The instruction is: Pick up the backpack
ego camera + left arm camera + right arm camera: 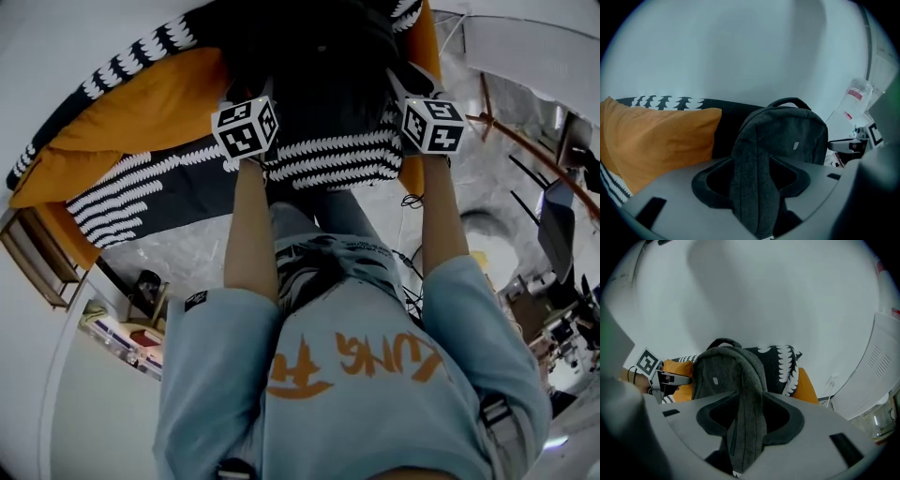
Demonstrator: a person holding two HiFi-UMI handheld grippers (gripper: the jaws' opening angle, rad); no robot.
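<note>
Standing apart, the jaws of the left gripper (757, 180) straddle one grey strap (754, 211) without pinching; the right gripper (749, 418) likewise gapes around the other strap (745, 446). The backpack (787, 136) stands just ahead of both, an orange cushion (656, 136) left of it.

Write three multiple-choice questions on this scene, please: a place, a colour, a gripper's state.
1. In the left gripper view, the pillow lies A) left of the backpack B) on it C) right of it.
2. The pillow is A) green B) orange C) white.
3. The right gripper has its fingers A) shut, empty B) apart, a backpack strap between them C) shut on the pillow.
1 A: it fills the picture's left. 2 B: plainly orange. 3 B: dark gaps flank the strap.
</note>
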